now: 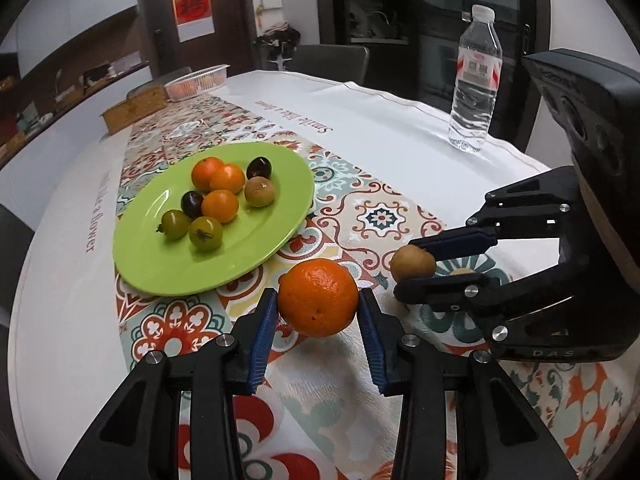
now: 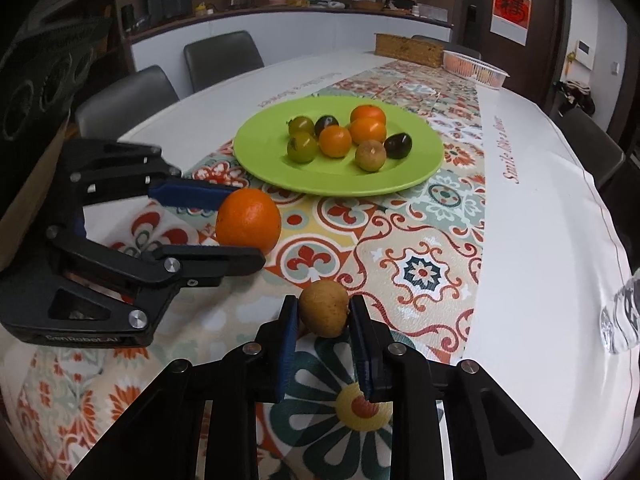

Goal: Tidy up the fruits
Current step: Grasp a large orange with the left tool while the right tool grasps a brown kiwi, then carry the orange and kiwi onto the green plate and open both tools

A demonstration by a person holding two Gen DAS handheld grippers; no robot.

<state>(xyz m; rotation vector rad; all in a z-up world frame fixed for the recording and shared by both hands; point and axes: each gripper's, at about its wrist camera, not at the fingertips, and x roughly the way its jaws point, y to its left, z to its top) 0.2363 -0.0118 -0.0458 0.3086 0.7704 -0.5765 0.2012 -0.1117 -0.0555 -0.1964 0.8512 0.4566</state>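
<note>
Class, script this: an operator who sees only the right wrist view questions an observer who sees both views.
Operator: What is the clear blur at my right edge?
Observer: A clear plastic water bottle, upright on the white cloth, white cap on.
Operator: Does the left gripper grip the round orange on both sides?
Observer: Yes, the left wrist view shows a blue pad pressed against each side.

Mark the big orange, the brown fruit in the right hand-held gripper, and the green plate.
orange (image 1: 318,298), left wrist view, middle of its peel.
brown fruit (image 2: 324,308), right wrist view, middle of its skin between the pads.
plate (image 1: 256,258), left wrist view, bare near rim.
</note>
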